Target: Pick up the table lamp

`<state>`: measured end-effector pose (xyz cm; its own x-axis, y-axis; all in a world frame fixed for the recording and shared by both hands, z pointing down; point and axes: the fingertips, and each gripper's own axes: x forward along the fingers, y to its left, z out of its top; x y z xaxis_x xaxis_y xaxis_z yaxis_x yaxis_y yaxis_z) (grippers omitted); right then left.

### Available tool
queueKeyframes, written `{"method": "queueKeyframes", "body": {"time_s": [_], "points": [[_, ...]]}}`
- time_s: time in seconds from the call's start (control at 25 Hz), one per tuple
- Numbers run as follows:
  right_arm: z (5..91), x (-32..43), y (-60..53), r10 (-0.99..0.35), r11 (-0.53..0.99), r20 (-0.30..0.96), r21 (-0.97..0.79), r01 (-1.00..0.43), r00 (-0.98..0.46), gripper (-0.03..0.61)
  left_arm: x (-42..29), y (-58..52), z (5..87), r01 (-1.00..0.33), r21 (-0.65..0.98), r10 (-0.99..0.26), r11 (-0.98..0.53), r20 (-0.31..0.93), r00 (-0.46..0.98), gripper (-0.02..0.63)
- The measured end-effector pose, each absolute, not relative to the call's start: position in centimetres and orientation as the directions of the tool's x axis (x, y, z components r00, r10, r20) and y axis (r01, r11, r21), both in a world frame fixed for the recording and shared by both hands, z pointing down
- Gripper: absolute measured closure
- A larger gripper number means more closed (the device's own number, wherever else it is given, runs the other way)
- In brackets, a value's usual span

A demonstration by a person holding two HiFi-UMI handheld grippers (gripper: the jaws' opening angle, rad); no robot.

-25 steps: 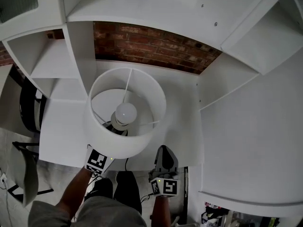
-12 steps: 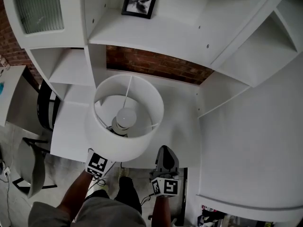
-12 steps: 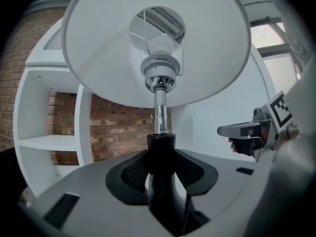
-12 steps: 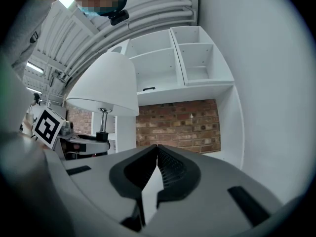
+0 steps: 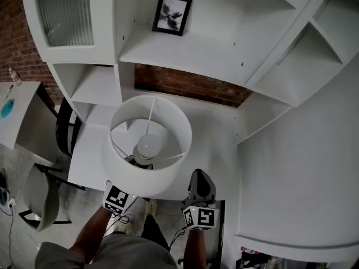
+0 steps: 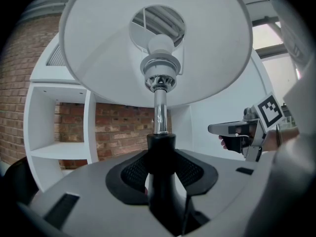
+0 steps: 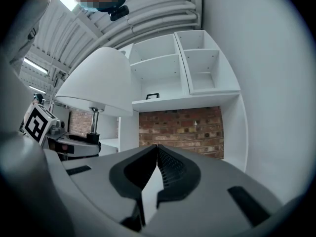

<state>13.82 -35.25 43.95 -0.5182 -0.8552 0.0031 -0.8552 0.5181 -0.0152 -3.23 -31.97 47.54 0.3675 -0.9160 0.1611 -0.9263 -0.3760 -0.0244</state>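
Observation:
The table lamp has a white drum shade [image 5: 120,170], a bulb [image 5: 148,145], a chrome rod [image 6: 159,113] and a black lower stem [image 6: 160,149]. My left gripper [image 6: 160,171] is shut on that black stem, and the lamp stands upright above it. In the head view the shade hides the left jaws; only the marker cube [image 5: 116,198] shows. To the right of the lamp, my right gripper [image 5: 199,178] is shut with nothing between its pads and does not touch the lamp. The right gripper view shows the shade [image 7: 100,78] at the left.
A white desk [image 5: 220,150] lies below the lamp, backed by a brick wall [image 5: 190,86]. White shelving [image 5: 185,52] rises behind it, with a framed picture [image 5: 172,14] on a shelf. A dark chair [image 5: 64,132] stands at the left. A white wall panel [image 5: 297,167] bounds the right side.
The lamp and both grippers have risen away from the desk. The head view has tilted up, bringing the framed picture and upper shelves into sight.

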Motion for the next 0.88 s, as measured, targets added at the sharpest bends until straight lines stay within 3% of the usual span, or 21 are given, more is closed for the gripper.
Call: {"method": "queueKeyframes", "body": {"time_s": [0.88], "points": [[43.7, 12.8, -33.4, -0.853, 0.522, 0.004, 0.000, -0.853, -0.522, 0.557, -3.7, -30.1, 46.2, -0.929, -0.047, -0.921, -0.367, 0.154, 0.356, 0.460]]}}
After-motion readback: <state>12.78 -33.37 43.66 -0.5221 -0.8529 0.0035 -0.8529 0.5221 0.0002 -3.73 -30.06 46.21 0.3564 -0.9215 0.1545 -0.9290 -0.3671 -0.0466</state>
